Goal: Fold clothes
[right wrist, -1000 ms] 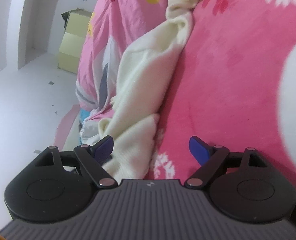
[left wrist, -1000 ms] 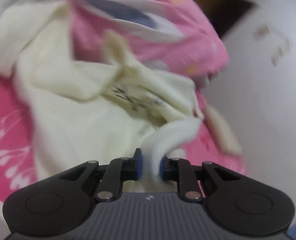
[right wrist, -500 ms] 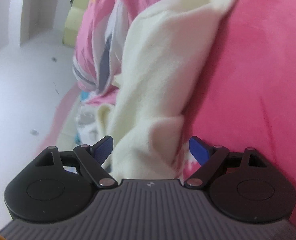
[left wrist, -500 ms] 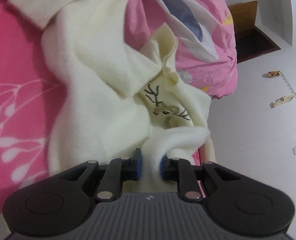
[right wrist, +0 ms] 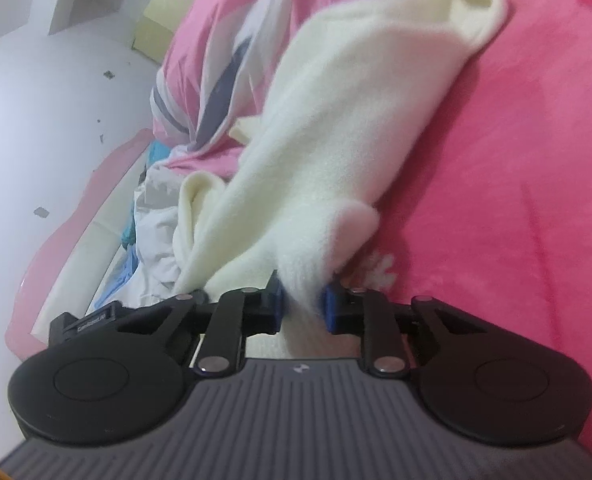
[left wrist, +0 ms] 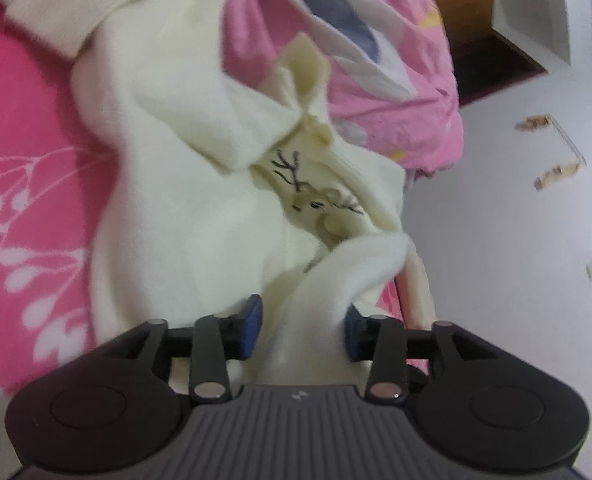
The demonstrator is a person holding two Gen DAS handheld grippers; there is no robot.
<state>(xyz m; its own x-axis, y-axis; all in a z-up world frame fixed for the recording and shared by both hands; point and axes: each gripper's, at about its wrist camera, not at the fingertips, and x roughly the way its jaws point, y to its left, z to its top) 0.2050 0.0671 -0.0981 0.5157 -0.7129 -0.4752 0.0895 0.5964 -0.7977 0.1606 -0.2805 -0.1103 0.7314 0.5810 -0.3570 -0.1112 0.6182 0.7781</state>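
Pinching the cream sweater (left wrist: 168, 216) near the bed (left wrist: 24, 128) edge, both tools, left tool (left wrist: 301, 330) and right tool (right wrist: 301, 306), could drop it if fluffy cloth slips.

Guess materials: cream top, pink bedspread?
Cream top: looks like soft fleece or brushed knit, matte, with a fuzzy nap, a ribbed cuff and a stitched deer. Pink bedspread: seems plush, velvety fabric with a short pile and faint sheen. Both are guesses.

Left tool (left wrist: 299, 330), right tool (right wrist: 301, 306) — black linkages, blue pads, ribbed grey body.
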